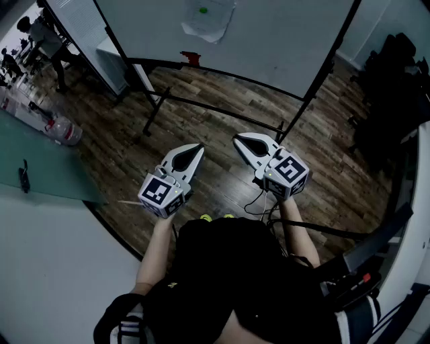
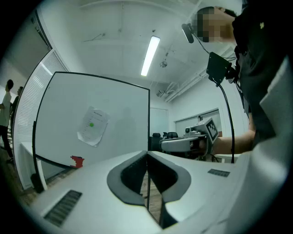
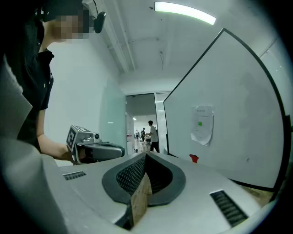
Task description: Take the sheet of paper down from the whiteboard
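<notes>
A white sheet of paper [image 1: 208,20] hangs on the whiteboard [image 1: 282,40], pinned by a green magnet [image 1: 203,10]. The paper [image 2: 94,125] shows in the left gripper view, left of centre, and the same paper [image 3: 203,124] shows at the right in the right gripper view. A small red thing [image 1: 190,58] sits on the board's lower rail. My left gripper [image 1: 200,146] and right gripper [image 1: 236,139] are held level side by side, well short of the board. Both have their jaws shut with nothing between them.
The whiteboard stands on a black wheeled frame [image 1: 222,111] over a wood floor. A glass partition [image 1: 40,164] is at the left with a plastic bottle [image 1: 64,131] beside it. People [image 3: 152,135] stand in the doorway beyond. Dark chairs [image 1: 396,87] are at the right.
</notes>
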Tool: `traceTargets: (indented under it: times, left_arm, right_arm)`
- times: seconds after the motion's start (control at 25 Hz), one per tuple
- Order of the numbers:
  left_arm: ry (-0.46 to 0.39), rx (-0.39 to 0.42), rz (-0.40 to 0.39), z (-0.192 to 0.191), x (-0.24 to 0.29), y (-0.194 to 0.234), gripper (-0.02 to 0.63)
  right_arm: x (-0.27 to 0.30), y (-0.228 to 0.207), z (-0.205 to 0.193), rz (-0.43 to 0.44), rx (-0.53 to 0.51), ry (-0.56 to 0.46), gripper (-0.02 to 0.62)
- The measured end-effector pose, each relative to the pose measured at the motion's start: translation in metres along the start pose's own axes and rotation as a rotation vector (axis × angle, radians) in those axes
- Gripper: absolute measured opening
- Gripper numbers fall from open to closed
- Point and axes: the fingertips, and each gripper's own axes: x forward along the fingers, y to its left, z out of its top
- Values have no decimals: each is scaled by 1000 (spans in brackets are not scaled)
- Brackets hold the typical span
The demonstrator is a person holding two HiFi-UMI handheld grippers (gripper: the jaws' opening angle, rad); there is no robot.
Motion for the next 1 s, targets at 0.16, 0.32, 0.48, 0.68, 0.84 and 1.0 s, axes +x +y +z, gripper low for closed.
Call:
traceTargets:
  times: [0.16, 0.32, 0.48, 0.68, 0.84, 1.0]
  left_arm:
    - [6, -3, 0, -3, -1, -2, 18]
    - [5, -5, 2, -2, 0, -4, 18]
    - [1, -4, 5, -3, 3, -7, 20]
    - [2, -2, 15, -4, 11, -8, 18]
    - [6, 2, 32, -5, 15, -8, 20]
    - [14, -14, 39, -6, 18, -15, 20]
  right_arm:
    - [-2, 0, -2, -6, 7, -4, 11]
    - [-2, 1, 1, -4, 4, -10, 18]
    - [-2, 2, 2, 12, -9, -9, 20]
    - [-3, -2, 2, 33, -4, -5, 20]
    - [-5, -6, -1, 46, -4, 7, 20]
    - [-9, -9, -7, 47, 3, 14, 20]
